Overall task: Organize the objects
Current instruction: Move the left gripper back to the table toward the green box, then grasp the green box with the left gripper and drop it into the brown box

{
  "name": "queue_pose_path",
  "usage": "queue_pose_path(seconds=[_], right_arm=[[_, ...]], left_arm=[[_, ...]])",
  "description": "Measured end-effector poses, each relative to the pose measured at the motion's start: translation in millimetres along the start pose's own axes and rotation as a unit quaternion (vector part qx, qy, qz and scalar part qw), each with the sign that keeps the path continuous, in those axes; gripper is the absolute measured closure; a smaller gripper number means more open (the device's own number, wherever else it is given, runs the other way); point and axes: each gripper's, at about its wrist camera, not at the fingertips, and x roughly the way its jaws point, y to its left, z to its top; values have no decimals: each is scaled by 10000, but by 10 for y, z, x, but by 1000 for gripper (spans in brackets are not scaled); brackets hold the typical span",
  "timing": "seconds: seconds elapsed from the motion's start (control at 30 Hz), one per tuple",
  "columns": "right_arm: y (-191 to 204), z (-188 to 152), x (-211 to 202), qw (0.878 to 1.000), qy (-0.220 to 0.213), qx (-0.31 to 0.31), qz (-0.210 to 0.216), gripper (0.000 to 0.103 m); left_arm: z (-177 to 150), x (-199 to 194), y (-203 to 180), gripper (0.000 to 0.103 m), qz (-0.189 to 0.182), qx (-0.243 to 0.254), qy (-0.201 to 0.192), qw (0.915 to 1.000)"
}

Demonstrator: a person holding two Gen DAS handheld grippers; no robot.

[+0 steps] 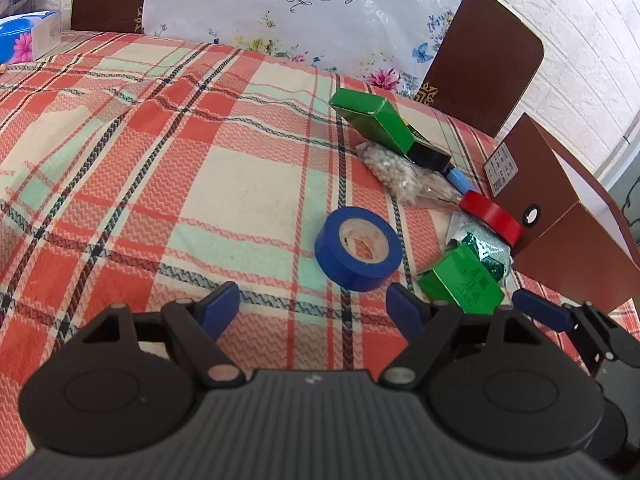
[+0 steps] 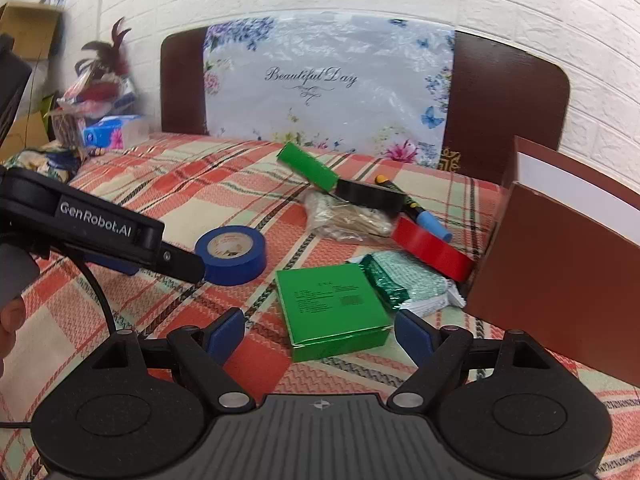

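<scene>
Blue tape roll (image 1: pixel 358 249) lies flat on the plaid cloth (image 1: pixel 160 168) of the worktop, just ahead of my left gripper (image 1: pixel 313 307), whose fingers are spread wide with nothing between them. My right gripper (image 2: pixel 319 331) is likewise spread, its fingers flanking the near end of a flat green box (image 2: pixel 332 312) without touching it as far as I can tell. Behind that box sits a green-and-white packet (image 2: pixel 404 280), then a red tape roll (image 2: pixel 432 250) touching the open brown carton (image 2: pixel 560 276) at the right. Farther back: a bag of pale beads (image 1: pixel 394 170), a black tape roll (image 2: pixel 370 194), a blue-capped marker (image 2: pixel 430 224), and a second green box (image 1: pixel 374 120) tilted on the pile.
</scene>
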Motion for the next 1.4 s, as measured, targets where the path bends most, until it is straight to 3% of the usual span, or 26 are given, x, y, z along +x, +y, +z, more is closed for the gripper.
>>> queue_pose_path(seconds=[0.6, 0.67, 0.73, 0.8, 0.9, 1.23, 1.4], right_arm=[[130, 7, 186, 9994, 324, -78, -41, 20], [114, 22, 220, 9994, 340, -28, 3, 23], [112, 57, 254, 9994, 332, -24, 115, 35], [145, 102, 276, 9994, 251, -155, 183, 37], [214, 139, 315, 9991, 116, -403, 101, 33], [124, 118, 401, 9995, 227, -162, 154, 24], [3, 85, 379, 9997, 175, -145, -17, 38]], left_arm=[[10, 1, 141, 21, -115, -54, -111, 9999], [10, 0, 141, 21, -107, -43, -109, 9999], [32, 6, 149, 21, -108, -3, -90, 9999], [79, 22, 159, 21, -153, 34, -47, 9999], [160, 50, 126, 21, -287, 129, 0, 9995], [320, 181, -298, 19, -827, 763, 74, 9936], [275, 123, -452, 19, -999, 941, 44, 9905]])
